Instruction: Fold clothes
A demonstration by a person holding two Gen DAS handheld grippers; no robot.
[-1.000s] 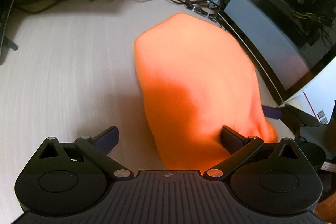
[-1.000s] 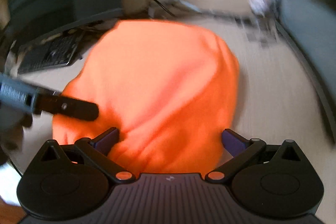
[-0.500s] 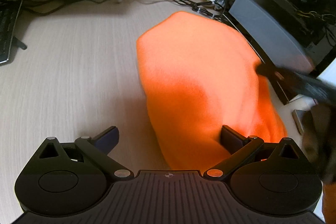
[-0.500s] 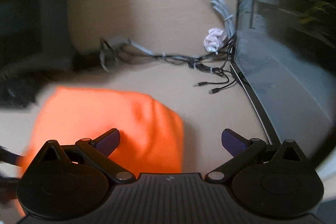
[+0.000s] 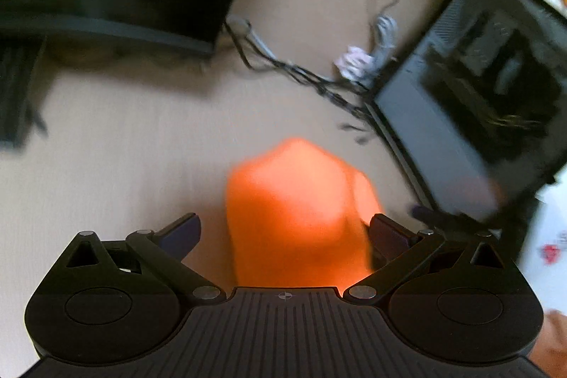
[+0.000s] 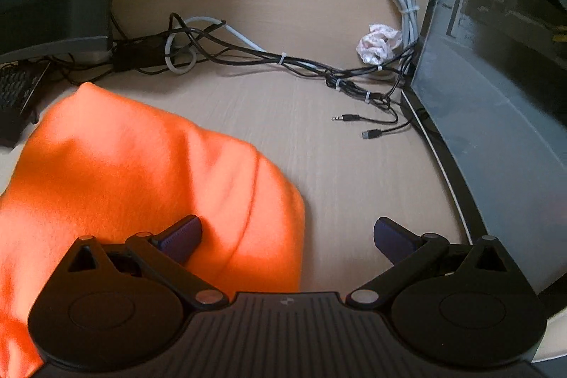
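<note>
The orange cloth [image 6: 141, 172] lies on the desk [image 6: 354, 172], left of the computer case [image 6: 496, 130]; its left part runs out of frame. Both the left gripper [image 5: 285, 231] and right gripper [image 6: 287, 236] gape wide, holding nothing. The left view is motion-blurred.

Right gripper [image 6: 287, 236] jaws spread wide above orange cloth [image 6: 117, 172]; cables [image 6: 283, 62] beyond.

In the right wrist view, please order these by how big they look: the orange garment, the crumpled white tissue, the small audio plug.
Largest to smallest, as they appear:
1. orange garment, though it lies nearest the camera, which enlarges it
2. crumpled white tissue
3. audio plug
</note>
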